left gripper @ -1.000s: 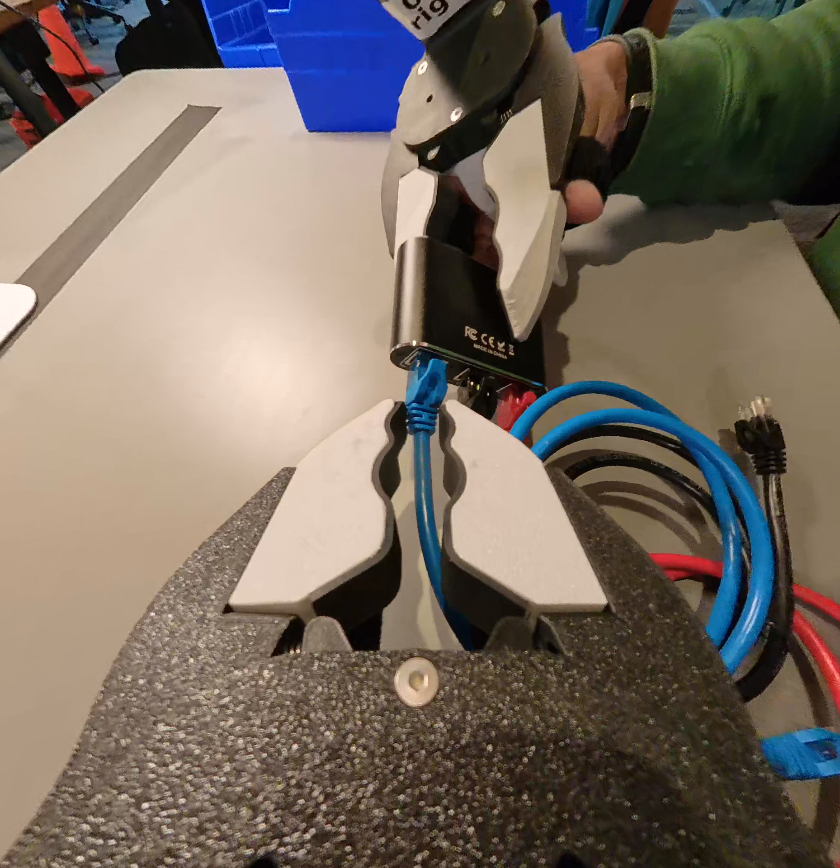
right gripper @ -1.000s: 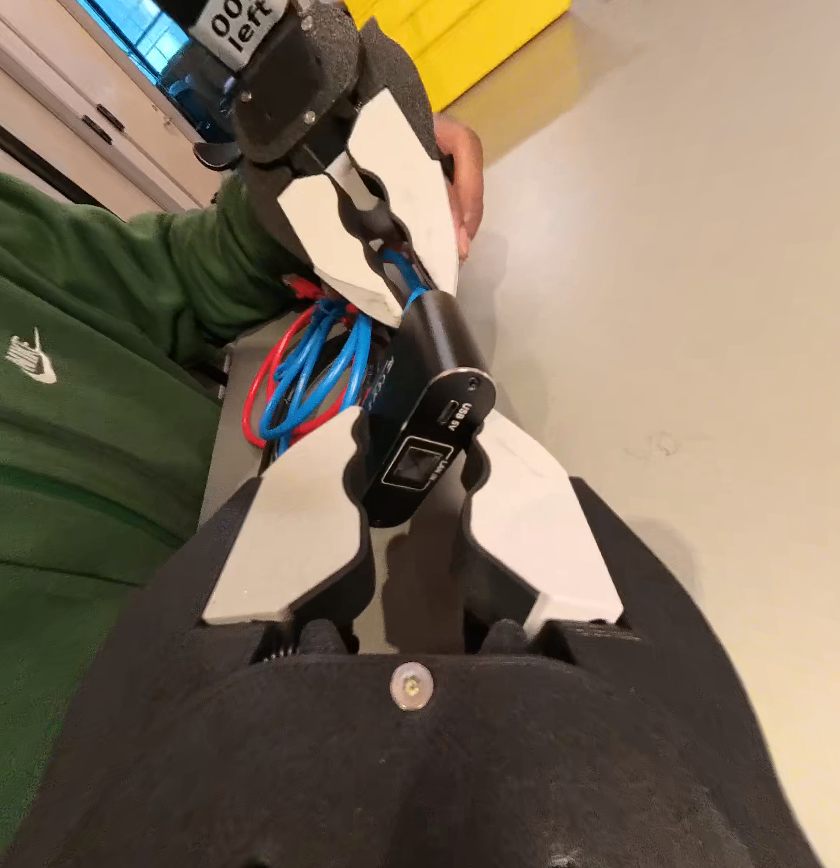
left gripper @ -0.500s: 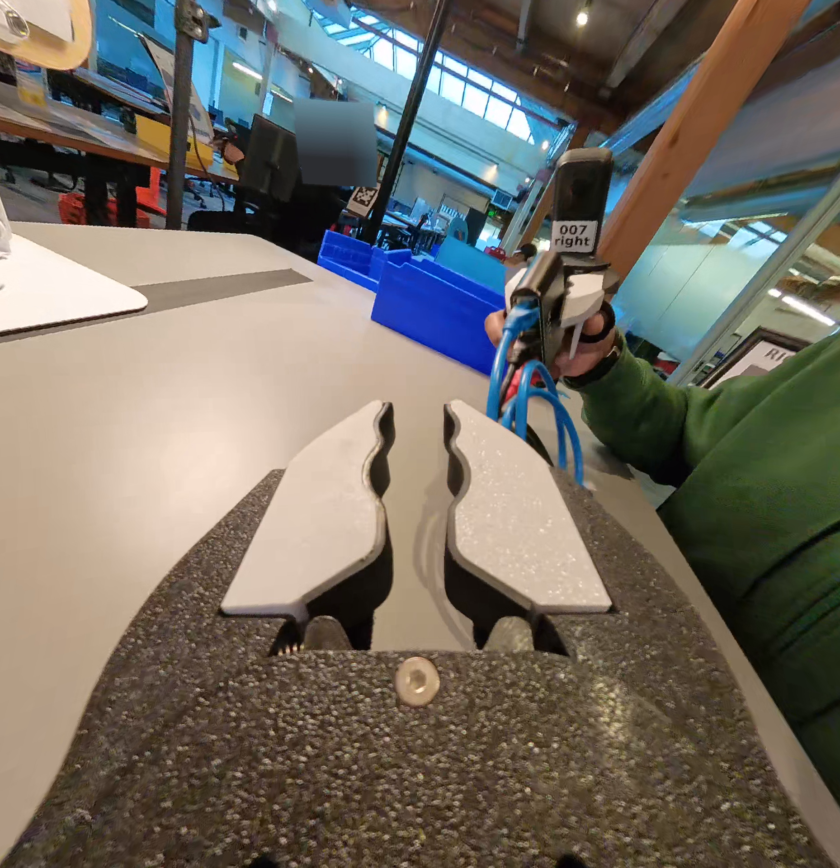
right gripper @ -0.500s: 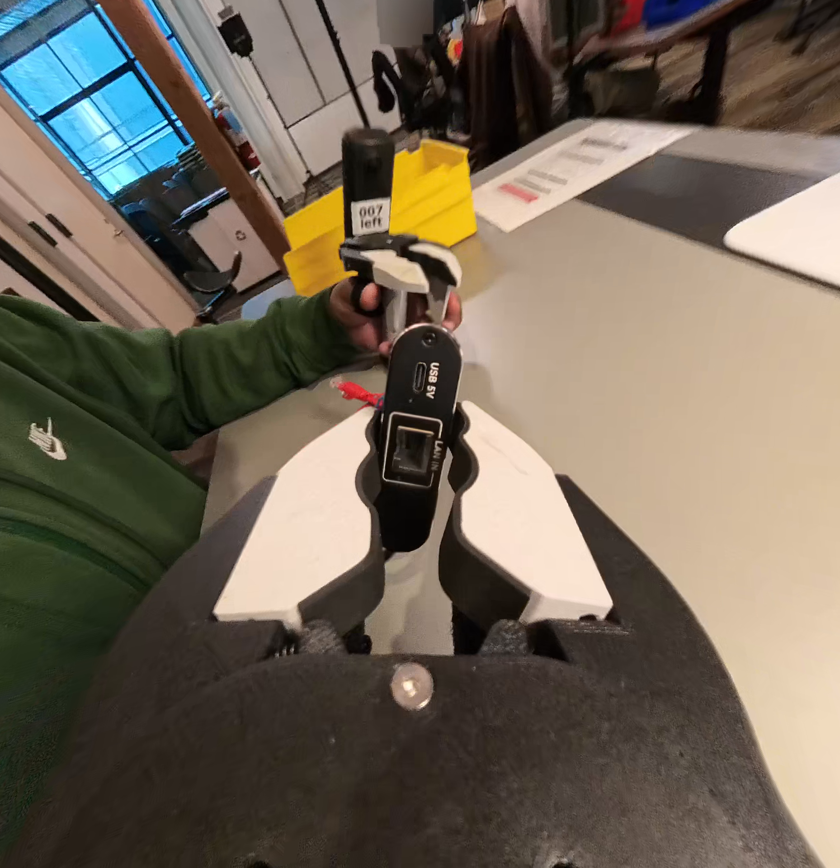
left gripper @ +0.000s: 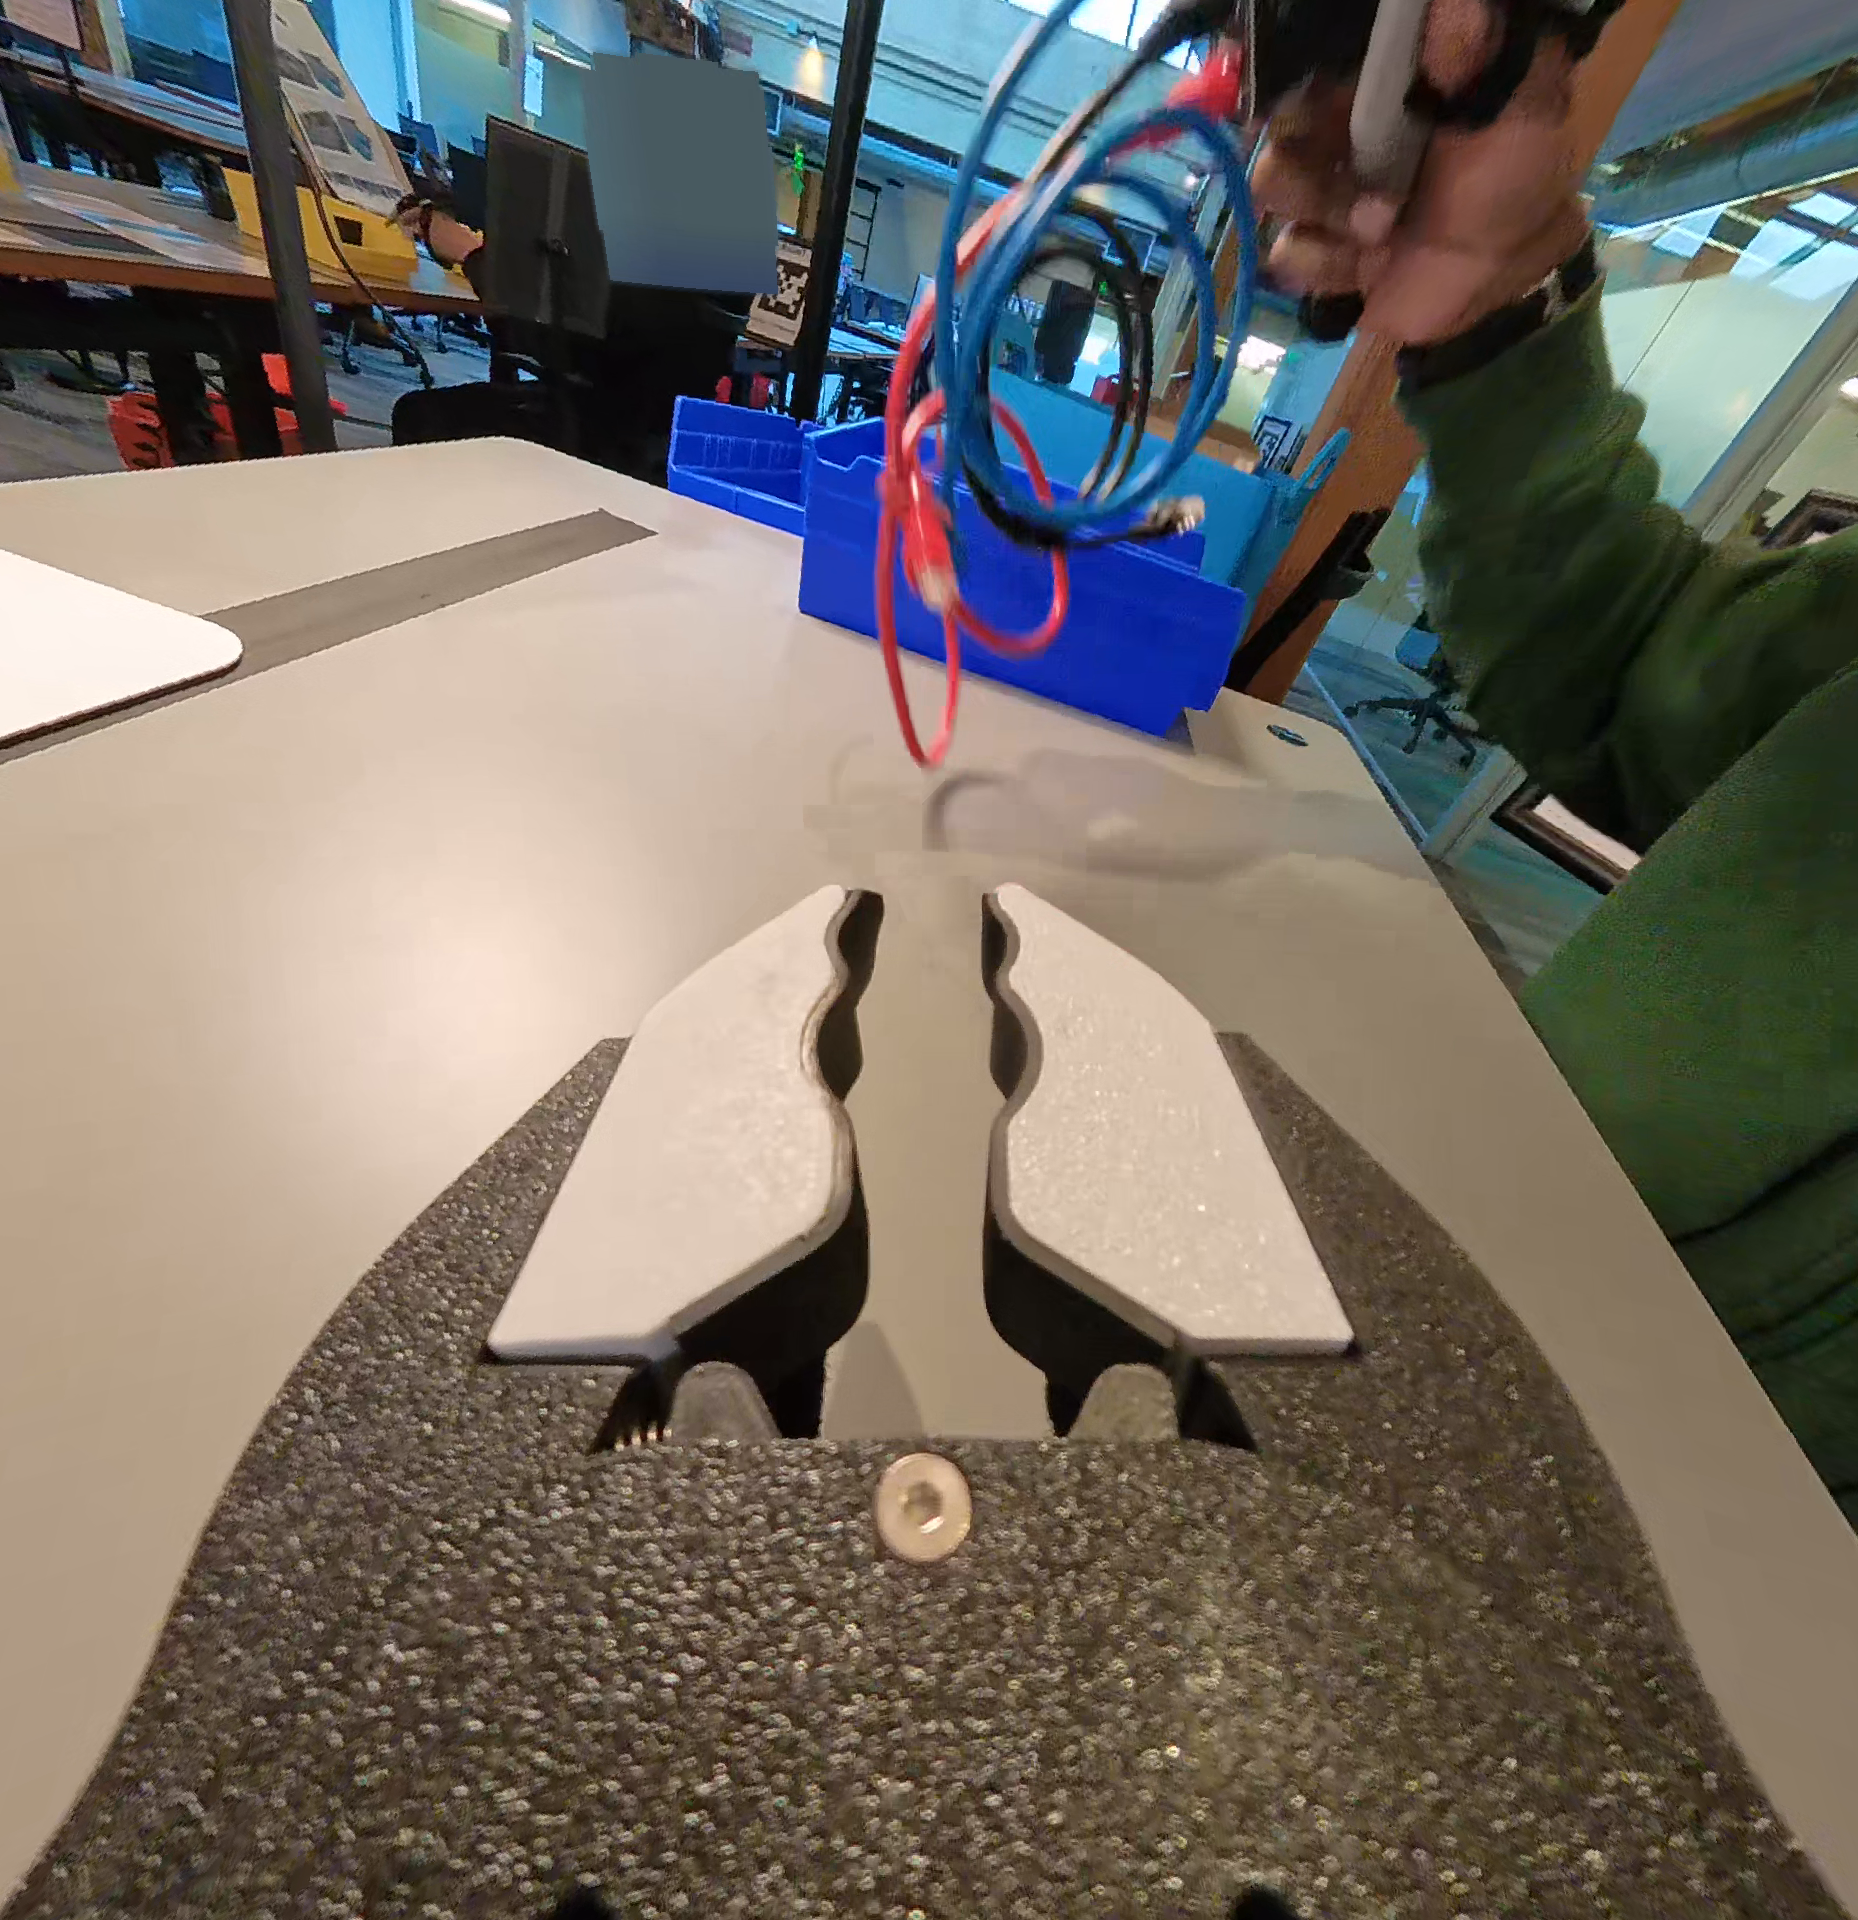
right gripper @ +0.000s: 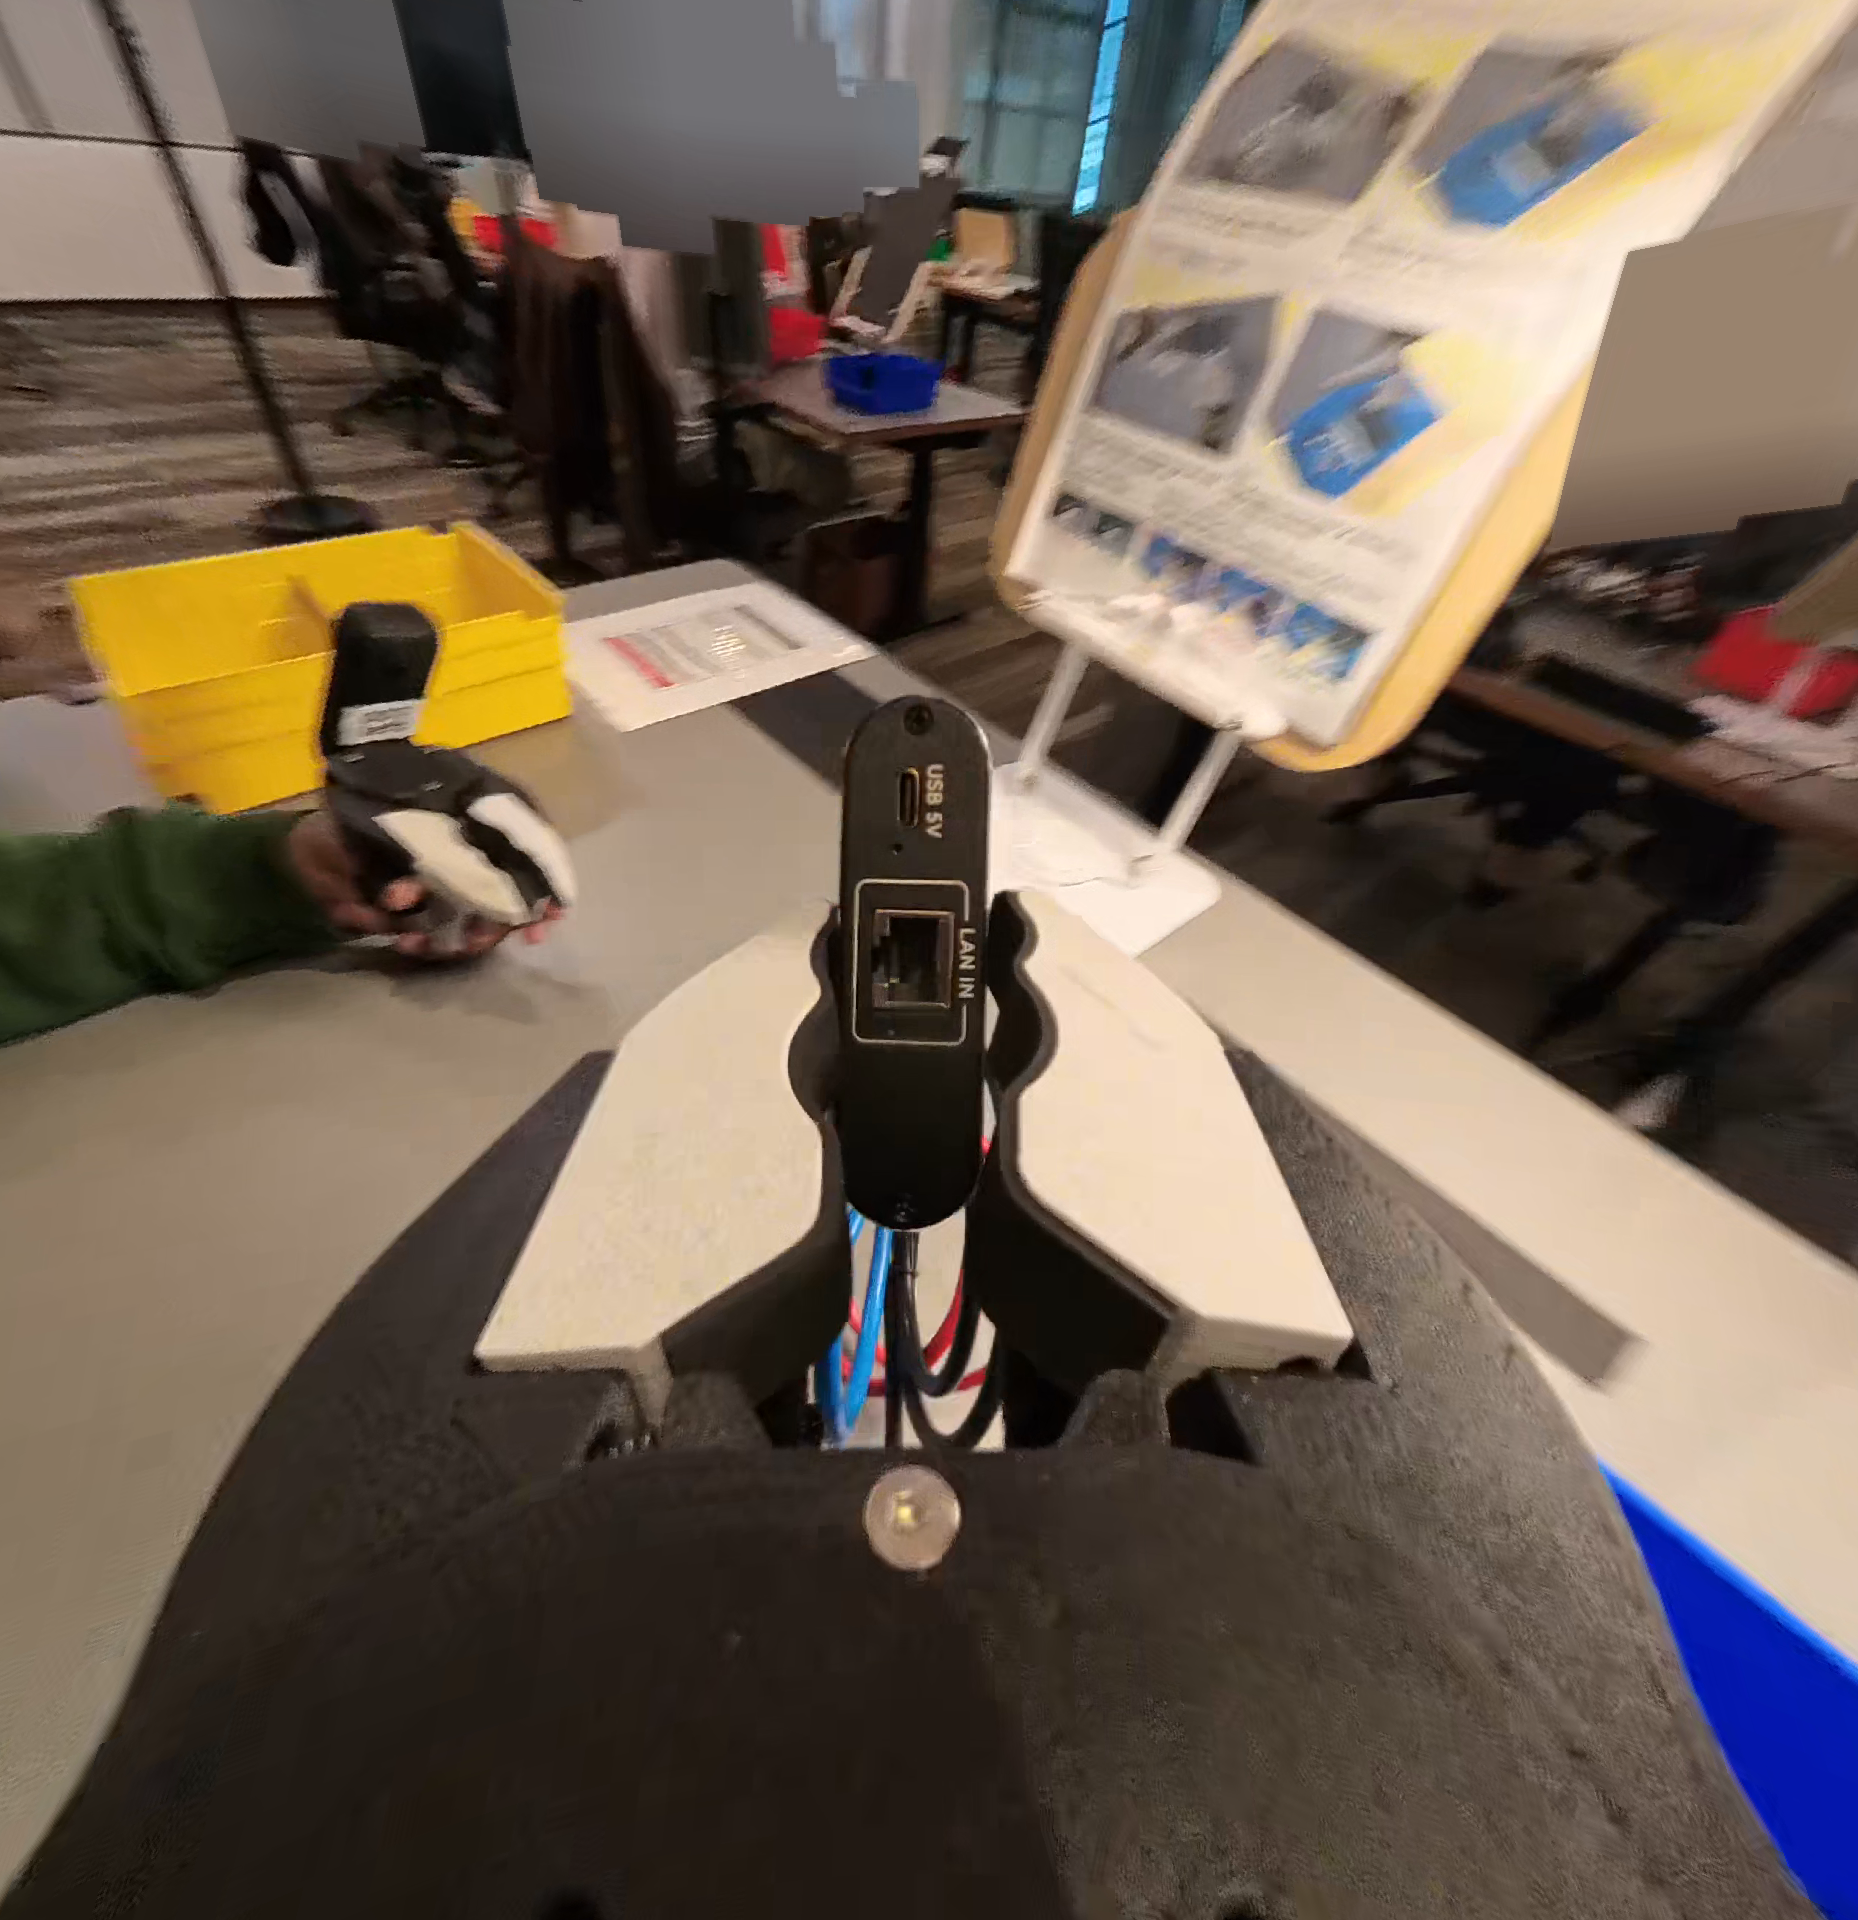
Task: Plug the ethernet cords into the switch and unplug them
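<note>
My right gripper (right gripper: 912, 920) is shut on the black switch (right gripper: 912, 966) and holds it upright in the air, its end port facing the camera. Blue (right gripper: 852, 1340), black (right gripper: 909, 1320) and red (right gripper: 946, 1351) ethernet cords hang below it. In the left wrist view these cords dangle in loops at the top: blue (left gripper: 1205, 312), red (left gripper: 909, 623), black (left gripper: 1133, 343), clear of the table. My left gripper (left gripper: 930, 909) is empty, its fingers slightly apart, low over the grey table (left gripper: 437, 883). It also shows in the right wrist view (right gripper: 478, 862).
Blue bins (left gripper: 1018, 613) stand at the table's far edge. A white pad (left gripper: 63, 644) lies at the left. A yellow bin (right gripper: 281, 644), a paper sheet (right gripper: 717, 649) and a picture board on a stand (right gripper: 1320, 364) are farther off. A green-sleeved arm (left gripper: 1683, 831) is at the right. One gripper's finger ends stand about 35 centimetres off the other's.
My left gripper let go of the blue cord and drew back from the switch. My right gripper lifted the switch high, and the cords came off the table with it.
</note>
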`<state>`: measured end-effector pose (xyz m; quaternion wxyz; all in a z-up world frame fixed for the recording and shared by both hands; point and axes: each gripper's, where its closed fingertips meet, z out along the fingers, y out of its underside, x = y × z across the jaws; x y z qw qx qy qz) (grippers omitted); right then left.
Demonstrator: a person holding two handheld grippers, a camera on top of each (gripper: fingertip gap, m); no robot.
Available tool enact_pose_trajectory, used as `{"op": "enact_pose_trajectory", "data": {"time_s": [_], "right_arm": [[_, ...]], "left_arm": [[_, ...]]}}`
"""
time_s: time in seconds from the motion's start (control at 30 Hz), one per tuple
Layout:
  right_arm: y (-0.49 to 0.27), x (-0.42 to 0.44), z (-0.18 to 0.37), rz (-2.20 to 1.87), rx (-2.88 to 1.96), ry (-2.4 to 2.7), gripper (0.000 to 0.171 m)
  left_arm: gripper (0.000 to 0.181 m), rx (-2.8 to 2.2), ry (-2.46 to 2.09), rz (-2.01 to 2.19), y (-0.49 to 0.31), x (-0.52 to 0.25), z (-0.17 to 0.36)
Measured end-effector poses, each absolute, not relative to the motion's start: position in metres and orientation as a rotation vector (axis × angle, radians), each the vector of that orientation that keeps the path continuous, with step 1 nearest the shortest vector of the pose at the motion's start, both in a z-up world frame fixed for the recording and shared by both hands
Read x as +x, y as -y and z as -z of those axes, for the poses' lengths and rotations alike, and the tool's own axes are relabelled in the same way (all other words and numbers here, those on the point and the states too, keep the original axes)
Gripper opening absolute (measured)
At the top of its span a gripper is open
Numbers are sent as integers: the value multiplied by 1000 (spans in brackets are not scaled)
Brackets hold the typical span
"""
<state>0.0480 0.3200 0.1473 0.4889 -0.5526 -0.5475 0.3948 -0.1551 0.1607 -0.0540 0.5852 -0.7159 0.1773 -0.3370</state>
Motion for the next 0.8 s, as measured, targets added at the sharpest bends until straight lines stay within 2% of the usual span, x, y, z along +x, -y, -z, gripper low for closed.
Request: {"op": "enact_pose_trajectory", "data": {"time_s": [0.17, 0.3, 0.4, 0.5, 0.63, 0.8], "right_arm": [[-372, 122, -216, -722, -1321, 1110, 25], [-408, 181, -232, -577, -1350, 945, 25], [-441, 215, -198, -530, -1464, 846, 26], [-471, 235, -135, -500, -1647, 830, 25], [-497, 241, -54, -445, -1857, 899, 26], [-525, 240, 9, -304, -2012, 988, 27]], "left_arm": [[20, -1687, -435, 774, -160, -151, 57], [20, -1702, -456, 764, -160, -148, 59], [19, -1712, -467, 764, -160, -145, 60], [19, -1727, -484, 751, -160, -143, 63], [19, -1748, -507, 730, -161, -139, 66], [19, -1761, -530, 706, -160, -137, 68]]}}
